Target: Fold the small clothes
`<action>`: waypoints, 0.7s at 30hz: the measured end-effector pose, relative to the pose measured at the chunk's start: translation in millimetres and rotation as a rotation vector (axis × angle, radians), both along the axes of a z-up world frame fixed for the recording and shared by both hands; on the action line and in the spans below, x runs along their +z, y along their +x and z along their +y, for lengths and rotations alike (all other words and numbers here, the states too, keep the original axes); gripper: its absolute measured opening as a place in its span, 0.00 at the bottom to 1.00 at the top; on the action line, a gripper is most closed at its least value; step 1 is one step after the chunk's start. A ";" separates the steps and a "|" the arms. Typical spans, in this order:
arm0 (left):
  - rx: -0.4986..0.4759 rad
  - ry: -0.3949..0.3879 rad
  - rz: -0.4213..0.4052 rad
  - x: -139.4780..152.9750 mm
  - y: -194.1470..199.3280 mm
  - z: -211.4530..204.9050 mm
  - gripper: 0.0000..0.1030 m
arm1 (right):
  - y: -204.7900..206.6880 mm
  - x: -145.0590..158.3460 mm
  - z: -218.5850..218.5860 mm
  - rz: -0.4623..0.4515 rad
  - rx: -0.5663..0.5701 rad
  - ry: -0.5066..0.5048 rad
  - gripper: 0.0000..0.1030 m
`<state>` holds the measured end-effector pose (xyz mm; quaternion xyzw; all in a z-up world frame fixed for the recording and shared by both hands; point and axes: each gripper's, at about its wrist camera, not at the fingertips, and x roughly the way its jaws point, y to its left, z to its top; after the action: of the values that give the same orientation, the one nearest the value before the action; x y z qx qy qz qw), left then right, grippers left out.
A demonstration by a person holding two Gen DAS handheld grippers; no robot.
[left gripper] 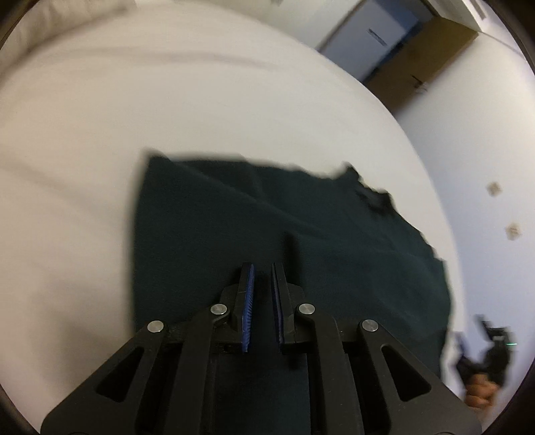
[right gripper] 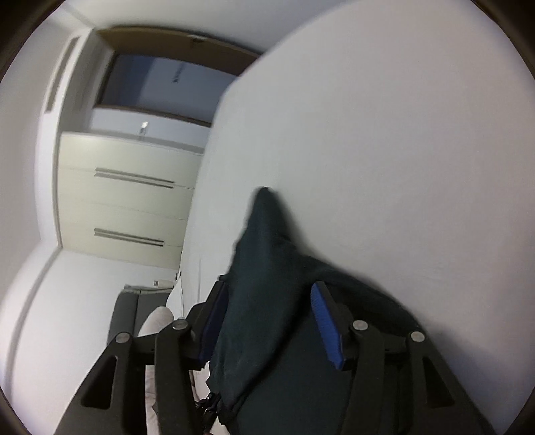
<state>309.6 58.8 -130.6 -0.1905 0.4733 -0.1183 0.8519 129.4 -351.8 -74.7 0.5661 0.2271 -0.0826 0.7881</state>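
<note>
A dark green garment (left gripper: 267, 221) lies spread on a white bed (left gripper: 83, 167). My left gripper (left gripper: 262, 271) sits over its near edge with the blue pads (left gripper: 249, 301) close together on a fold of the cloth. In the right wrist view the same garment (right gripper: 267, 294) bunches up between the jaws of my right gripper (right gripper: 267, 291), which stand wide apart with blue pads (right gripper: 326, 328) on either side. The cloth rises to a point ahead. The right gripper and the hand holding it show small at the lower right of the left wrist view (left gripper: 485, 361).
The white bed (right gripper: 384, 150) fills most of both views. A pillow (left gripper: 60, 20) lies at the far left. Beyond the bed's edge stand a cream drawer unit (right gripper: 127, 200), a brown-framed doorway (right gripper: 160, 77) and a cardboard box (left gripper: 428, 57).
</note>
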 end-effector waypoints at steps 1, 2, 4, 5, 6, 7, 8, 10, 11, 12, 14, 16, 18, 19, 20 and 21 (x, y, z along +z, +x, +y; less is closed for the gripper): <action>0.015 0.021 -0.043 5.4 -3.0 2.0 0.10 | 9.3 11.3 4.1 -0.019 0.030 -0.042 0.54; 0.016 0.023 -0.074 9.6 -4.8 0.5 0.10 | 17.2 17.9 7.6 -0.028 0.056 -0.067 0.54; -0.040 -0.027 -0.144 18.6 -11.3 -7.8 0.10 | 34.2 25.9 18.9 -0.047 0.120 -0.100 0.54; -0.086 -0.032 -0.181 22.9 -15.3 -16.7 0.10 | 48.9 26.8 24.0 -0.062 0.166 -0.106 0.54; -0.129 -0.022 -0.213 25.4 -17.7 -27.8 0.10 | 61.1 25.3 29.1 -0.065 0.207 -0.106 0.54; -0.185 0.007 -0.252 27.1 -22.1 -42.2 0.10 | 76.4 19.5 34.1 -0.049 0.249 -0.096 0.54; -0.232 0.057 -0.273 25.5 -25.4 -57.5 0.10 | 87.2 12.5 37.5 -0.038 0.281 -0.077 0.54; -0.268 0.153 -0.249 12.2 -23.9 -79.4 0.10 | 101.4 -1.1 42.1 -0.028 0.333 -0.041 0.54; -0.264 0.185 -0.206 2.0 -19.1 -83.7 0.10 | 108.5 -10.3 43.1 -0.011 0.342 -0.035 0.54; -0.267 0.188 -0.166 -6.8 -13.4 -86.3 0.10 | 112.6 -17.7 42.8 0.006 0.347 -0.030 0.54; -0.255 0.129 -0.148 -10.8 -7.0 -81.9 0.10 | 117.7 -37.5 31.9 0.031 0.326 0.001 0.36; -0.251 0.118 -0.131 -10.0 -3.7 -80.9 0.10 | 116.0 -42.6 19.8 0.017 0.302 0.006 0.27; -0.249 0.113 -0.137 -11.9 -3.8 -82.3 0.10 | 105.9 -40.7 4.3 -0.006 0.243 -0.011 0.24; -0.248 0.111 -0.138 -11.9 -4.1 -82.0 0.10 | 101.3 -40.4 -2.6 -0.014 0.218 -0.006 0.22; -0.247 0.108 -0.137 -11.8 -3.9 -81.6 0.10 | 91.5 -41.0 -13.6 -0.026 0.178 0.017 0.22; -0.245 0.101 -0.135 -11.5 -4.4 -82.0 0.10 | 86.3 -38.8 -20.6 -0.026 0.147 0.022 0.22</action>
<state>305.1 -23.2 -142.1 -0.0795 0.4399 -0.2100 0.8695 215.7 -372.4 -113.5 0.5576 0.2586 -0.0144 0.7887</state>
